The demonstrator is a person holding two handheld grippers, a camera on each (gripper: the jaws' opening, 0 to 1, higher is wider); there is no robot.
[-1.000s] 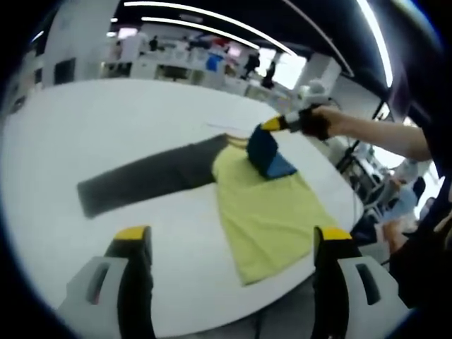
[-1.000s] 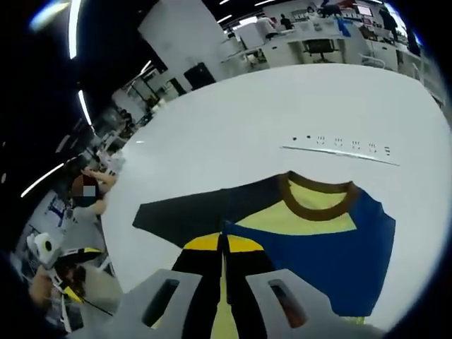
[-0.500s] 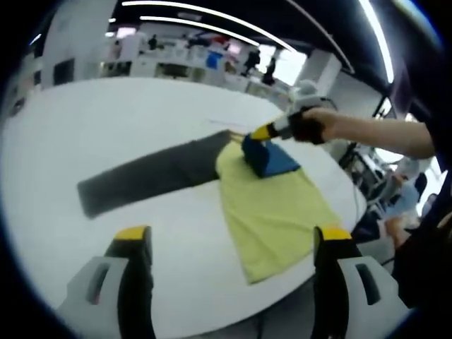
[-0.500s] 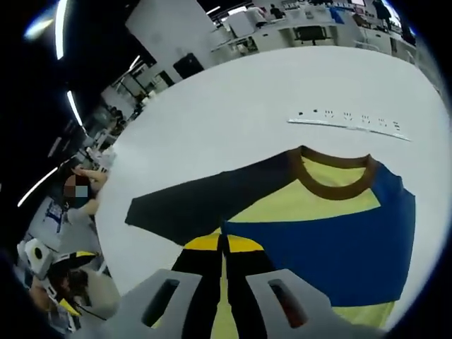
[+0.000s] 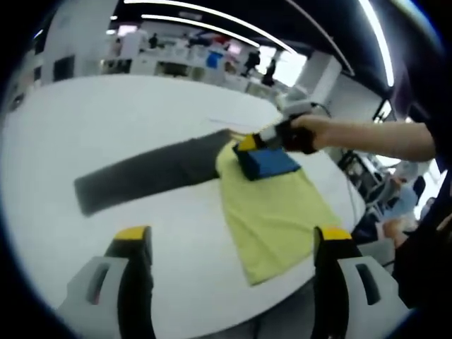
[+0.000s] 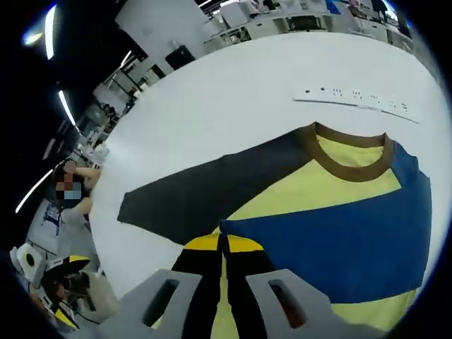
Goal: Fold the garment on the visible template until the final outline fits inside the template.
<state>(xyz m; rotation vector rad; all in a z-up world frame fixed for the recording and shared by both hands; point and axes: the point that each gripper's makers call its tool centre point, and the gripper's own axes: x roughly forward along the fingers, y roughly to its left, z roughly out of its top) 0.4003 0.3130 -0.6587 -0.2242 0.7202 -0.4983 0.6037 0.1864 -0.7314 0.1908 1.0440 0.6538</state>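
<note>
Item: one shirt (image 5: 272, 212), yellow body, spread flat on our white bench (image 5: 106, 120), its hem near the bench edge in the left gripper view. Dark grey sleeve (image 5: 145, 173) lies stretched straight out from the body across the bench. Blue sleeve (image 5: 267, 161) is folded over onto the chest, lying across the yellow cloth below a brown collar (image 6: 351, 166). Our right tool (image 6: 223, 244), yellow-tipped, has its jaws pressed together on the edge of the blue sleeve where that edge meets the yellow body; in the left gripper view we see this tool (image 5: 248, 143) at the blue fold, held by a hand (image 5: 300, 134). Our left tool (image 5: 233, 236) hangs above the bench near the shirt's hem, jaws spread wide, gripping nothing. A thin marked strip (image 6: 357, 101) lies on the bench beyond the collar, apart from the shirt.
</note>
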